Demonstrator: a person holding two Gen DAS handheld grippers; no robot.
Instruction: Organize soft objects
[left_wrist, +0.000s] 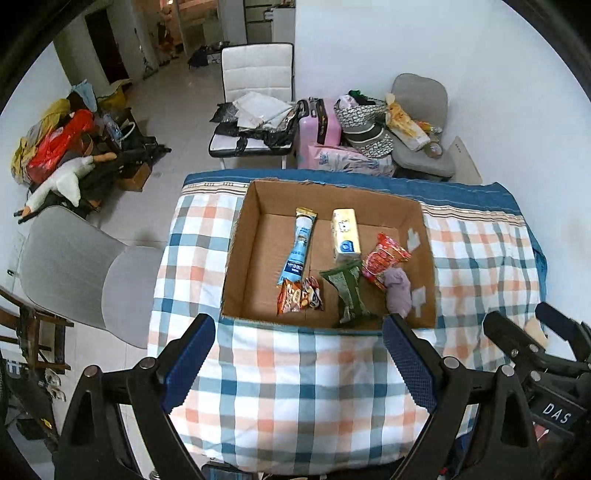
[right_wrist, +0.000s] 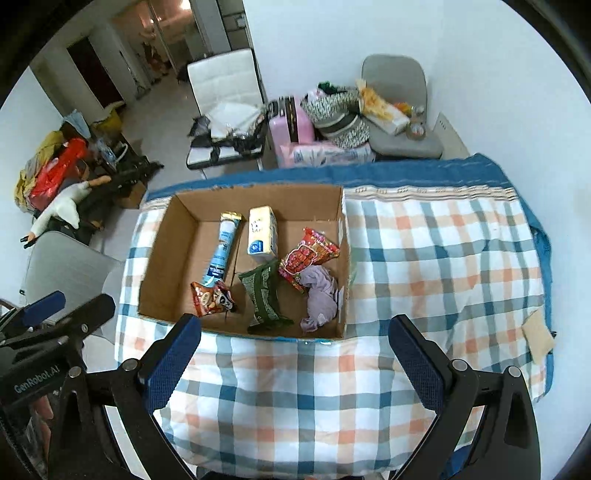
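surface: table under a plaid cloth, blue band along the far edge
box: open cardboard box on the cloth, left of centre in the right wrist view, all soft items inside it
blue packet: long blue packet lying near-to-far in the left half of the box
yellow pack: pale yellow pack just right of the blue packet, far part of the box
orange snack bag: orange snack bag at the near wall, touching the near end of the blue packet
green packet: green packet in the middle, near end close to the near wall, far end under the yellow pack's near edge
red packet: red packet right of the green packet, tilted
purple cloth: crumpled purple cloth in the near right corner, overlapping the red packet's near end
left gripper: left gripper above the near part of the cloth, fingers wide apart, nothing between them, tips level with the box's near wall
right gripper: right gripper beside it on the right, fingers also spread wide, holding nothing
beige pad: small beige pad on the cloth at the near right edge, well apart from the box
background: white chair with papers, pink suitcase, grey chair piled with bags, all beyond the far edge
floor left: grey chair near the table's left side, stuffed goose and clutter further left
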